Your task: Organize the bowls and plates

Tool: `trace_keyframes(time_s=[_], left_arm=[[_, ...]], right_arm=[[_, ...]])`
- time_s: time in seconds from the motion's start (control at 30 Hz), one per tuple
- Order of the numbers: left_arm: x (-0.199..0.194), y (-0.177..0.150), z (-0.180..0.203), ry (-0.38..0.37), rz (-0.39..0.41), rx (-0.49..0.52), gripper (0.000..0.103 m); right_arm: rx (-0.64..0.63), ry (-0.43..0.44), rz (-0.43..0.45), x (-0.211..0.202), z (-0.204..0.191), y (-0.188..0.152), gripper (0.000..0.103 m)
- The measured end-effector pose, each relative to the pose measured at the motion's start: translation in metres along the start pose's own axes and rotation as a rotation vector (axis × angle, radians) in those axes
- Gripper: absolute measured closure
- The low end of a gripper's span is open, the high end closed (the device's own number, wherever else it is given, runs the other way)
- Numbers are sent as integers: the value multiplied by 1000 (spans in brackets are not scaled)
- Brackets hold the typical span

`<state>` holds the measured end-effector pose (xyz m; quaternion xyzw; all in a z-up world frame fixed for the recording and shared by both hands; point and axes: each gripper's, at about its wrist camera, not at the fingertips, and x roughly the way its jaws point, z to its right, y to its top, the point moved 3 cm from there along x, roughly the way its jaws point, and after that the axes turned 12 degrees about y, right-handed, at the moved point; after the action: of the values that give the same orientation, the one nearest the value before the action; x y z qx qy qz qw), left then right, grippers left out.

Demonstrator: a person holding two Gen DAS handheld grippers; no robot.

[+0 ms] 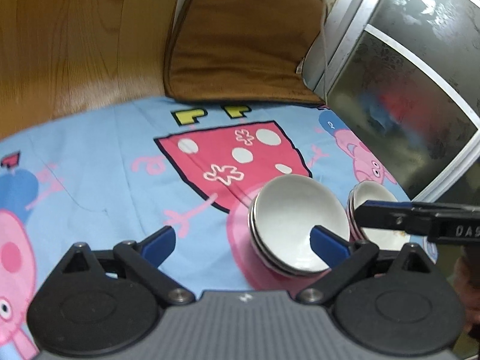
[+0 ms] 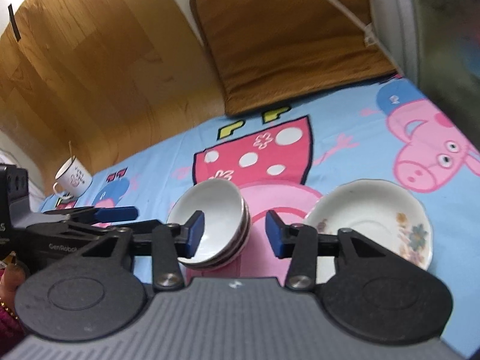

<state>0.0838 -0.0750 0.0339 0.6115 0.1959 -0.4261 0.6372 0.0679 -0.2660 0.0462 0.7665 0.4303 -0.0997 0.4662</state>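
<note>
A stack of white bowls point(image 1: 297, 225) sits on the cartoon-print cloth point(image 1: 99, 174); it also shows in the right wrist view point(image 2: 214, 213). A stack of floral plates point(image 2: 372, 219) lies just right of it, and shows partly in the left wrist view point(image 1: 372, 204). My left gripper point(image 1: 244, 240) is open, its right finger over the bowl stack's near rim. My right gripper point(image 2: 235, 232) is open, its left finger in front of the bowl stack, the plates beyond its right finger. The right gripper also reaches in over the plates in the left wrist view point(image 1: 420, 219).
A white enamel mug point(image 2: 73, 180) stands at the far left of the cloth. A brown cushion point(image 2: 288, 36) lies beyond the cloth's far edge on the wooden floor point(image 2: 90, 66). A metal-framed glass door point(image 1: 399, 69) stands at the right.
</note>
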Motion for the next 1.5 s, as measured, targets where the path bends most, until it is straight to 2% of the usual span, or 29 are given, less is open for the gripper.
trace_keyframes(time_s=[0.13, 0.27, 0.4, 0.57, 0.83, 1.1, 1.2, 1.27, 1.37, 1.5], left_arm=[[9, 1, -1, -26, -45, -42, 12], [13, 4, 0, -48, -74, -62, 21], [16, 5, 5, -50, -89, -65, 26], [20, 5, 12, -84, -117, -78, 41], [25, 6, 11, -115, -142, -115, 50], [30, 5, 10, -133, -151, -130, 59], [32, 4, 6, -128, -151, -141, 71], [35, 3, 1, -118, -155, -153, 83], [36, 3, -4, -130, -163, -172, 83], [32, 1, 0, -102, -154, -148, 84]], right_arm=[[42, 21, -50, 12, 8, 2, 61], [66, 27, -58, 14, 11, 4, 64], [68, 19, -62, 15, 13, 4, 64], [94, 16, -78, 19, 19, 5, 64], [107, 20, -114, 28, 20, 4, 72], [145, 36, -164, 43, 25, 3, 72], [156, 40, -181, 50, 25, 1, 75], [139, 31, -176, 51, 23, 1, 75], [123, 24, -172, 52, 20, 2, 76], [105, 12, -167, 53, 18, 4, 77]])
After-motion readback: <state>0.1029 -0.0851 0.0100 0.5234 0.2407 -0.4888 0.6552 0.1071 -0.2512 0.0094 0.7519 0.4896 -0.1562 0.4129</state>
